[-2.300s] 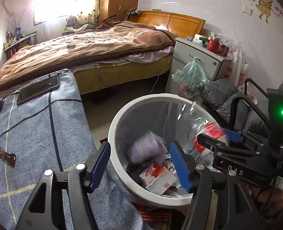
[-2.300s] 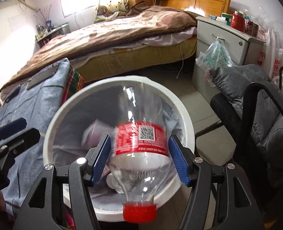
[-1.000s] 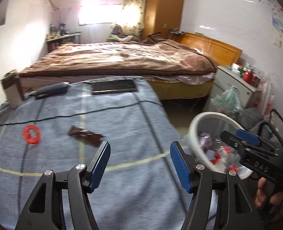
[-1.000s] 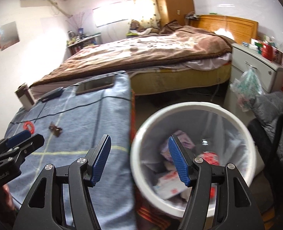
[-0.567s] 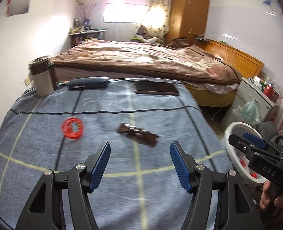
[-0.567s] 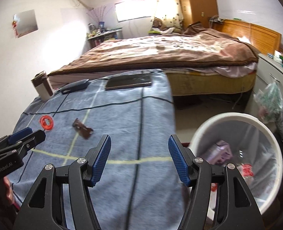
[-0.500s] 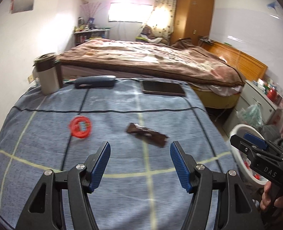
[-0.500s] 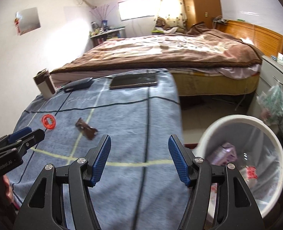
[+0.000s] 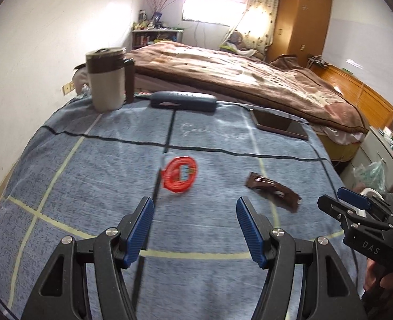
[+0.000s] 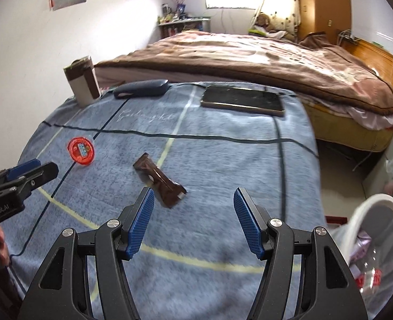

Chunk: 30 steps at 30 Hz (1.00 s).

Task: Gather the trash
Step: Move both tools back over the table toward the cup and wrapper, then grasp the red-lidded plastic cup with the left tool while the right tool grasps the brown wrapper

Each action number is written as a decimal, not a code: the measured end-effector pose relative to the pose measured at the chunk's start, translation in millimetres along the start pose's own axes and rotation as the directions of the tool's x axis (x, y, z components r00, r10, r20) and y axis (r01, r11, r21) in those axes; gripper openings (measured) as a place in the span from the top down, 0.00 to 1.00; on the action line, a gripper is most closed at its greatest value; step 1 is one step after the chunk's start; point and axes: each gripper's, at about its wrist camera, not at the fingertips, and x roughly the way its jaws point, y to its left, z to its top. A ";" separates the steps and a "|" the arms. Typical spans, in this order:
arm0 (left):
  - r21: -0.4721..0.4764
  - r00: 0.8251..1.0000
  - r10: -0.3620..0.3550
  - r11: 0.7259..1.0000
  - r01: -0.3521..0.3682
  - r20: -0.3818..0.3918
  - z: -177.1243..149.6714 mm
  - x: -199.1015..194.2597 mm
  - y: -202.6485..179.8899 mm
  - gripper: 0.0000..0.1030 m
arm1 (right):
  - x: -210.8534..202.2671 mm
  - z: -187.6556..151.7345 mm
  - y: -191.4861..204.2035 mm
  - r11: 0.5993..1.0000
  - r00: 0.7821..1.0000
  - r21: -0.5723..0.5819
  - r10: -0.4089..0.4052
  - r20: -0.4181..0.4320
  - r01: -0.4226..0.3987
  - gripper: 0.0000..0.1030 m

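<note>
A moment ago your grippers hung over the white bin, the right one letting go of a clear bottle with a red label; now both have swung away from it and look across the blue checked blanket (image 9: 95,176). The bin (image 10: 367,205) has slid to the lower right edge of the right wrist view, with the bottle and a purple pack lying inside it.

Your left gripper (image 9: 192,228) has its blue pads spread apart with nothing between them, above bare blanket. Just beyond its tips lies the red round lid (image 9: 179,174), a little left of centre.

Your right gripper (image 10: 191,221) is likewise released and empty. The brown wrapper (image 10: 160,184) lies flat on the blanket right in front of it, its near end close to the left pad (image 10: 140,221) but not touching.

Further back on the blanket you have a tan and brown mug (image 9: 107,80), a dark blue case (image 9: 183,101) and a tablet (image 10: 243,100), all near the far edge. Behind them stands the bed with a brown cover (image 10: 249,56)
</note>
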 end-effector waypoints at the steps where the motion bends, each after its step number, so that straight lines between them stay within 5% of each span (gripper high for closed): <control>1: -0.005 1.000 0.003 1.000 -0.003 0.001 2.0 2.1 3.8 0.35 | 3.1 1.6 2.2 1.000 1.000 -0.007 0.001 -0.006 -0.001 0.38; 23: 0.011 0.993 0.063 0.998 -0.062 -0.104 31.6 71.3 5.1 0.30 | 45.1 12.7 25.6 0.994 0.994 -0.095 0.037 -0.099 -0.046 0.38; 30: -0.023 0.990 0.086 0.996 -0.089 -0.109 32.4 79.3 10.9 0.30 | 49.3 11.5 28.1 0.993 0.995 -0.111 0.021 -0.099 -0.032 0.46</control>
